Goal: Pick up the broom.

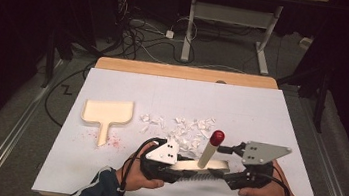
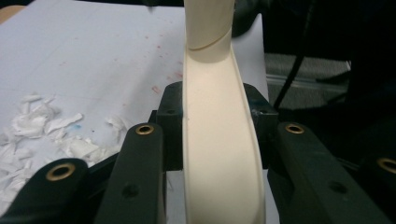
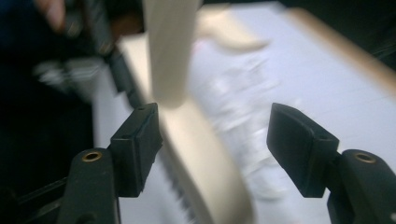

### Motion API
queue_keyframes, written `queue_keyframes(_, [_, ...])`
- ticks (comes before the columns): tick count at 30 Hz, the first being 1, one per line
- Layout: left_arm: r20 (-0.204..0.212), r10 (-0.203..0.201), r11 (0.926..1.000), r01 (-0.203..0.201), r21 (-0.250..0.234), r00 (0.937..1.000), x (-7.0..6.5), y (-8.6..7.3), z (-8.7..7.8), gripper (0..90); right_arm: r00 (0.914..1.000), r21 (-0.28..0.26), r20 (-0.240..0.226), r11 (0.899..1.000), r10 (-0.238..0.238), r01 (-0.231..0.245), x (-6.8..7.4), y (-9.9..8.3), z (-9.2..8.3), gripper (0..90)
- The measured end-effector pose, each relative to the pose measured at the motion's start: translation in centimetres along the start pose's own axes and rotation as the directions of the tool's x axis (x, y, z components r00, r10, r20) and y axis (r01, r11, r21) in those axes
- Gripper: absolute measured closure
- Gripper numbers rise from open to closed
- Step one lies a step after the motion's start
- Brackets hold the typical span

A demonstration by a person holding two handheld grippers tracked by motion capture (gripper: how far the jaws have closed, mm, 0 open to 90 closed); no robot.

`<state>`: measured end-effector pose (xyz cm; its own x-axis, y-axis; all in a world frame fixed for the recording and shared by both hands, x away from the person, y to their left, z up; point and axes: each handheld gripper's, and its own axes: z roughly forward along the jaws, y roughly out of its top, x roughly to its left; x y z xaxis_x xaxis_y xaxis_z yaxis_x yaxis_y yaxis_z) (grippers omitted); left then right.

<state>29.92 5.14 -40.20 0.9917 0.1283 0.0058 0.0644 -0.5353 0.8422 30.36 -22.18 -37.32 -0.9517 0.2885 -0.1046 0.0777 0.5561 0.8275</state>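
A cream hand brush [image 1: 203, 166] with dark bristles lies across the table's near edge, its upright handle ending in a red tip [image 1: 217, 136]. My left gripper [image 1: 176, 169] is shut on the brush's left end. In the left gripper view the cream back of the brush [image 2: 219, 154] runs between the jaws of my left gripper [image 2: 215, 112], whose pads press on its sides. My right gripper [image 1: 228, 164] is at the brush's right end. The right gripper view is blurred, with my right gripper [image 3: 219, 140] open and the brush back [image 3: 205, 158] and handle [image 3: 170, 51] between its spread pads, untouched.
A cream dustpan [image 1: 108, 112] lies at the left of the white-covered table [image 1: 261, 113], with red specks [image 1: 114, 142] by its handle. Torn white paper scraps [image 1: 184, 127] are strewn just beyond the brush. Cables and a desk frame stand on the floor behind.
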Motion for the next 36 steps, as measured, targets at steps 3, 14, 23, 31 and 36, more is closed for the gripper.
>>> queue_keyframes(3, [0.04,0.024,0.9996,-0.025,0.015,0.9989,-0.2,0.1,0.4,64.0,0.9955,0.074,-0.09,0.997,-0.028,0.035,0.7,-0.4,1.6,39.5])
queue_keyframes(14, [-0.026,0.021,0.9997,-0.021,0.012,0.9994,0.2,-0.4,0.1,49.8,0.9812,0.134,-0.186,0.988,-0.052,0.078,1.3,-1.4,4.2,68.6])
queue_keyframes(23, [-0.359,0.023,0.9997,-0.021,0.009,0.9329,-0.4,-2.1,-3.6,21.4,0.999,0.072,-0.041,0.997,0.018,-0.015,-0.2,-1.1,1.9,68.6])
queue_keyframes(31, [-0.544,0.006,0.9987,0.023,0.046,0.8389,-1.3,-6.4,-6.7,17.5,0.994,0.032,0.083,0.997,0.071,-0.074,-1.3,-0.4,-0.4,68.6])
queue_keyframes(36, [-0.605,-0.034,0.9943,0.088,0.061,0.7954,-1.4,-9.5,-8.4,17.5,0.9841,0.026,0.135,0.993,0.115,-0.119,-2.1,-0.5,-1.1,68.6])
